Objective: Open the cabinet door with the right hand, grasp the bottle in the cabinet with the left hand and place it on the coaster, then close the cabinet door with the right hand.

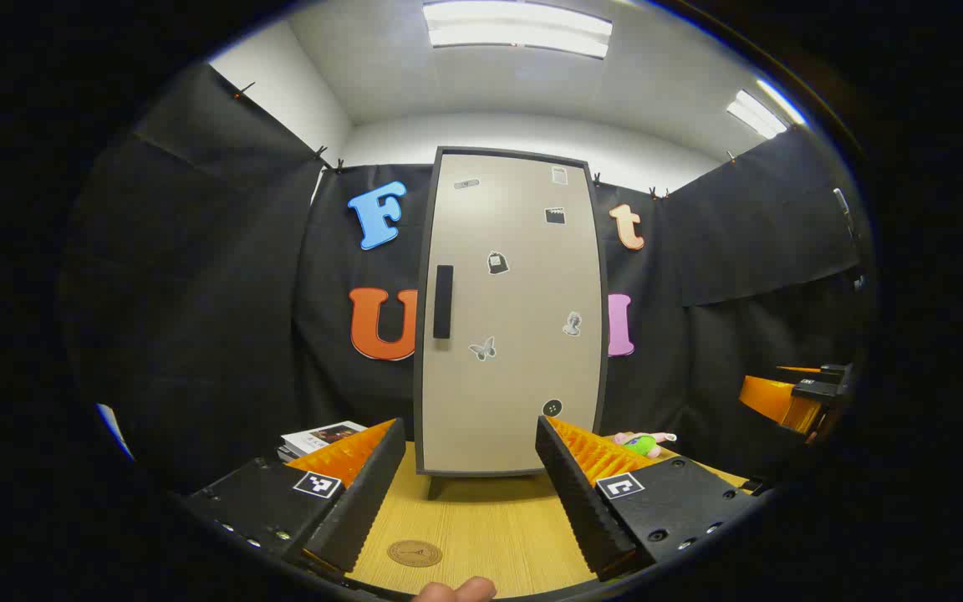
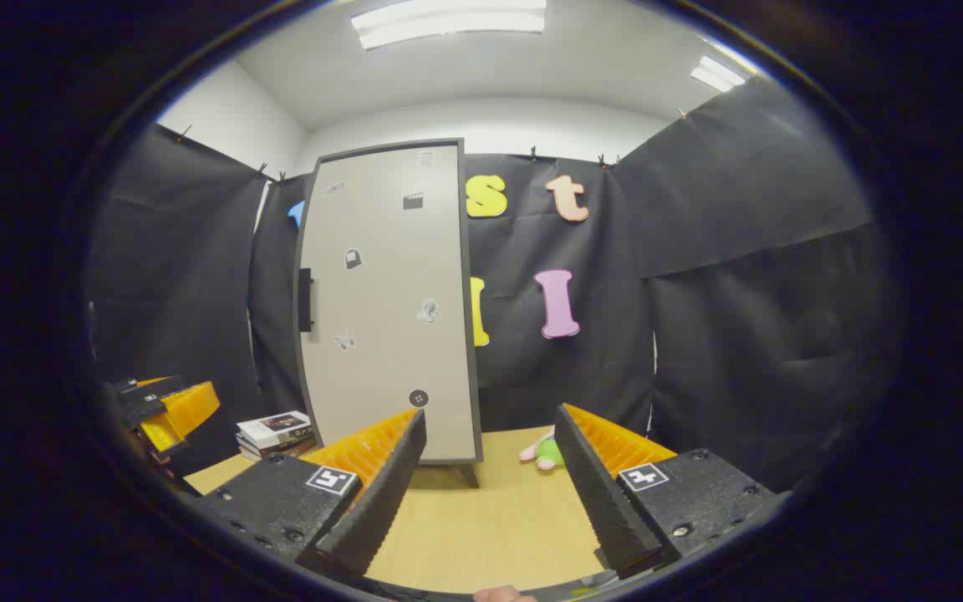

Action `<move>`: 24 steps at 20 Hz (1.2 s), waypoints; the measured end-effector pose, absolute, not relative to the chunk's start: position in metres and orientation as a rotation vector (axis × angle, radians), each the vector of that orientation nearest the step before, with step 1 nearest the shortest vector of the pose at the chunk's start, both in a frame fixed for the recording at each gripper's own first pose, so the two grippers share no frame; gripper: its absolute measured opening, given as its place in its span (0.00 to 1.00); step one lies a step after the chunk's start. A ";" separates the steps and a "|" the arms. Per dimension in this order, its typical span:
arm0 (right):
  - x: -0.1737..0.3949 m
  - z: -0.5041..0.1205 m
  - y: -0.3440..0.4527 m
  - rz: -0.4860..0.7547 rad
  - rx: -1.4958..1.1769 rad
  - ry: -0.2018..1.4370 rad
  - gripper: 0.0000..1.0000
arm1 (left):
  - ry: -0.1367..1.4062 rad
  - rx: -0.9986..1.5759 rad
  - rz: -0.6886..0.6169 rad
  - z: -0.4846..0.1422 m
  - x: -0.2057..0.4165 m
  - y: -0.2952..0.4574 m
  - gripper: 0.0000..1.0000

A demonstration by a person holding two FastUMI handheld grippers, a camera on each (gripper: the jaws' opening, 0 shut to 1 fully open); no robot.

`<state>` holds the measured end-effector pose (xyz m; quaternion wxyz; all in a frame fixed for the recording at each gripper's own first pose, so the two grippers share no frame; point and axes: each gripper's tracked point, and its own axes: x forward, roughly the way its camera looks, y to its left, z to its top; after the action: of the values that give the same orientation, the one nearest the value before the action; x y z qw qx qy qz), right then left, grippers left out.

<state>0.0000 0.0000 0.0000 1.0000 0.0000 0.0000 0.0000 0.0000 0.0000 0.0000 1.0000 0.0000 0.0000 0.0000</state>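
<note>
No words or numbers can be read. The tall beige cabinet door with dark frame (image 1: 511, 318) carries small grey picture stickers (image 1: 482, 349), among them a butterfly, without legible writing. Each tool (image 1: 469, 489) bears square black-and-white coded markers (image 1: 316, 482), which are patterns, not text. The round brown coaster (image 1: 415, 553) on the wooden surface (image 1: 481, 527) has a mark too small to read.

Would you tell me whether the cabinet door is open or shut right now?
Shut: the cabinet door sits flush in its dark frame, handle untouched, interior hidden.
</note>
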 end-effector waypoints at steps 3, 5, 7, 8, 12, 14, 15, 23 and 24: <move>-0.001 0.000 0.003 0.001 -0.006 -0.001 1.00 | 0.000 0.003 0.005 0.001 -0.002 0.002 0.95; -0.002 0.001 0.003 0.002 -0.005 -0.001 1.00 | -0.003 0.003 0.008 0.003 -0.004 0.004 0.95; -0.003 0.001 0.004 0.001 -0.005 -0.002 1.00 | -0.008 -0.001 0.009 0.004 -0.005 0.005 0.95; -0.004 0.000 0.004 0.001 -0.006 0.000 0.99 | -0.009 -0.002 0.010 0.005 -0.006 0.005 0.95; -0.005 0.000 0.007 0.006 -0.007 0.004 0.99 | -0.009 -0.003 0.013 0.006 -0.008 0.007 0.95; -0.005 0.001 0.009 0.010 -0.013 0.003 0.94 | -0.008 -0.004 0.014 0.005 -0.009 0.008 0.95; -0.004 0.001 0.010 0.012 -0.015 0.003 0.99 | -0.007 -0.004 0.015 0.005 -0.009 0.008 0.95; 0.012 0.006 0.039 0.089 -0.024 0.004 0.99 | -0.014 -0.001 0.017 0.011 -0.014 0.013 0.95; 0.016 0.010 0.047 0.114 -0.020 0.002 0.99 | -0.012 -0.003 0.014 0.011 -0.014 0.013 0.95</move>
<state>0.0162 0.0471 0.0103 0.9983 -0.0101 0.0012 0.0568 -0.0139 0.0128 0.0107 1.0000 -0.0017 -0.0059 0.0070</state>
